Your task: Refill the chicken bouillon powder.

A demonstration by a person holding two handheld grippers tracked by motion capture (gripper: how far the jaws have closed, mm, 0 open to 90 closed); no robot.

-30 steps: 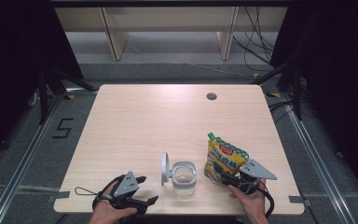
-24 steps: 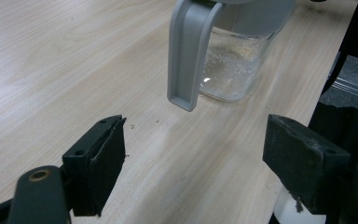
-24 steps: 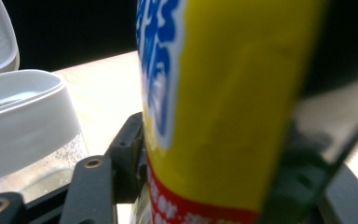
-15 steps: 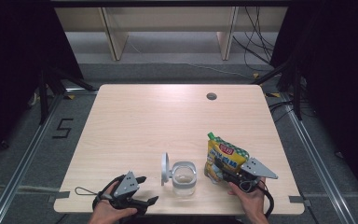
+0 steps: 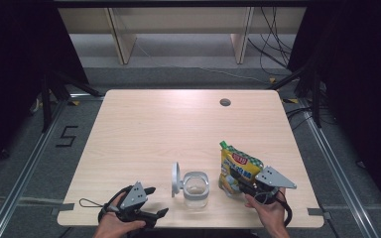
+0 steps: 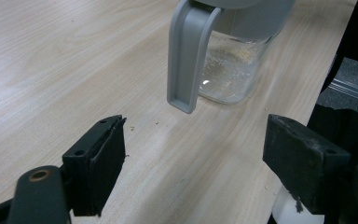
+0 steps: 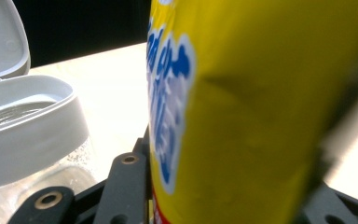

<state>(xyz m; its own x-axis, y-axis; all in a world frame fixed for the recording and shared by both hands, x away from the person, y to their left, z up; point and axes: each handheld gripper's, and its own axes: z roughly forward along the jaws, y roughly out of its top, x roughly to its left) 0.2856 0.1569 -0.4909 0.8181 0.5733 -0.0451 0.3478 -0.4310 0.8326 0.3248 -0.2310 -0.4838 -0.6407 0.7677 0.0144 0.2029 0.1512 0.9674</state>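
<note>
A yellow snack bag stands upright at the table's front right. My right gripper is shut on its lower part; its jaws have just been closing with the bag between them, and the left jaw lies against its side. A clear glass jar with a grey rim stands just left of the bag, its grey lid flipped up. My left gripper rests open near the front edge, left of the jar. In the left gripper view the jar and its hanging lid clasp sit beyond my empty gripper.
The wooden table has a round cable hole at the back right. Its front edge runs just under both hands. Shelving stands on the floor behind, with dark curtains at both sides.
</note>
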